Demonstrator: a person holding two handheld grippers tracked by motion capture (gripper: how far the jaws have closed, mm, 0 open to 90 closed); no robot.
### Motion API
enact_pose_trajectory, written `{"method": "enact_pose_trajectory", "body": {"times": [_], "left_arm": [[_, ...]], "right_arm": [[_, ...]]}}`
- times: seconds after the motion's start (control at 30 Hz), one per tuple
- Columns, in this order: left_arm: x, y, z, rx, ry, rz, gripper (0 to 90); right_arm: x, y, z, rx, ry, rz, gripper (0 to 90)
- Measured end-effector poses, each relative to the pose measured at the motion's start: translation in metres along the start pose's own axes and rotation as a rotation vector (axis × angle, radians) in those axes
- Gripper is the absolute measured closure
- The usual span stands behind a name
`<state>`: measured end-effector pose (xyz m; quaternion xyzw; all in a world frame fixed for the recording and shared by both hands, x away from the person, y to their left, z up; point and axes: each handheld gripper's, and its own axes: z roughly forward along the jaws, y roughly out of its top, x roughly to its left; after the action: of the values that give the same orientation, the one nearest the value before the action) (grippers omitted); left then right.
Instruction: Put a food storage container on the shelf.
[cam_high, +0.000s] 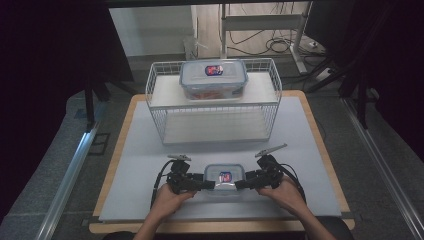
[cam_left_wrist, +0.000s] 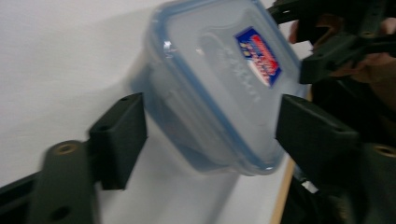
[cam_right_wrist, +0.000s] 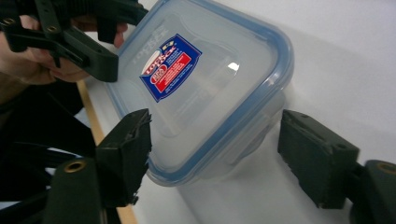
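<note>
A small clear food container (cam_high: 224, 178) with a blue-rimmed lid and a red-and-blue label lies flat near the table's front edge. My left gripper (cam_high: 212, 185) reaches it from the left and my right gripper (cam_high: 238, 184) from the right. In the left gripper view the container's end (cam_left_wrist: 219, 88) lies between the left gripper's (cam_left_wrist: 210, 135) jaws, whose pads stand close by its sides. In the right gripper view a corner of the container (cam_right_wrist: 205, 93) sits between the right gripper's (cam_right_wrist: 212, 149) jaws, with a sliver of table beside the right pad (cam_right_wrist: 317, 158). No pad visibly presses.
A white wire rack (cam_high: 215, 112) stands at the back of the white mat (cam_high: 140, 165), with a larger lidded container (cam_high: 213, 78) on its top shelf. The mat's wooden front edge (cam_high: 220, 226) is just behind my hands. Dark curtains and metal rails flank the table.
</note>
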<state>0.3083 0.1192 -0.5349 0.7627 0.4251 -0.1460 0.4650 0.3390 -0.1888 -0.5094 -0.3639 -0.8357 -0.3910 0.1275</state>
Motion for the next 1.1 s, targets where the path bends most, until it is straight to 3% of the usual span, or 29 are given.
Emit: {"method": "enact_pose_trajectory", "body": {"times": [0.1,0.2,0.33,0.47,0.57,0.7,0.77,0.83,0.87,1.03,1.1], "left_arm": [[-0.002,0.000,-0.003,-0.002,0.009,0.003,32.7],[0.001,-0.002,-0.008,-0.018,-0.017,-0.022,40.7],[0.000,-0.002,-0.011,-0.031,-0.022,-0.022,46.2],[-0.001,-0.007,-0.016,-0.052,-0.046,-0.022,52.8],[-0.004,-0.009,-0.017,-0.059,-0.035,-0.006,53.9],[-0.009,-0.010,-0.017,-0.068,-0.014,0.003,54.0],[-0.010,-0.009,-0.017,-0.073,-0.011,0.010,54.3],[-0.011,-0.008,-0.017,-0.073,-0.013,0.012,54.4],[-0.011,-0.008,-0.017,-0.078,-0.014,0.012,54.6],[-0.012,-0.009,-0.017,-0.069,-0.007,0.019,54.6],[-0.010,-0.011,-0.017,-0.070,-0.013,0.008,54.4]], "right_arm": [[0.001,0.000,0.000,0.003,0.009,0.003,31.5],[0.004,-0.001,-0.004,-0.002,-0.005,-0.006,37.6],[0.006,-0.004,-0.007,-0.016,-0.002,-0.003,42.4],[0.004,-0.008,-0.014,-0.055,0.026,0.032,52.4],[0.003,-0.010,-0.016,-0.066,0.047,0.052,54.8],[0.007,-0.012,-0.017,-0.070,0.034,0.052,55.6],[0.008,-0.013,-0.019,-0.090,0.024,0.050,58.0],[0.010,-0.012,-0.026,-0.155,0.003,0.050,69.2],[0.009,-0.011,-0.029,-0.170,0.023,0.061,70.2],[0.009,-0.011,-0.026,-0.155,0.029,0.055,62.9],[0.009,-0.014,-0.021,-0.122,0.011,0.047,58.3]]}}
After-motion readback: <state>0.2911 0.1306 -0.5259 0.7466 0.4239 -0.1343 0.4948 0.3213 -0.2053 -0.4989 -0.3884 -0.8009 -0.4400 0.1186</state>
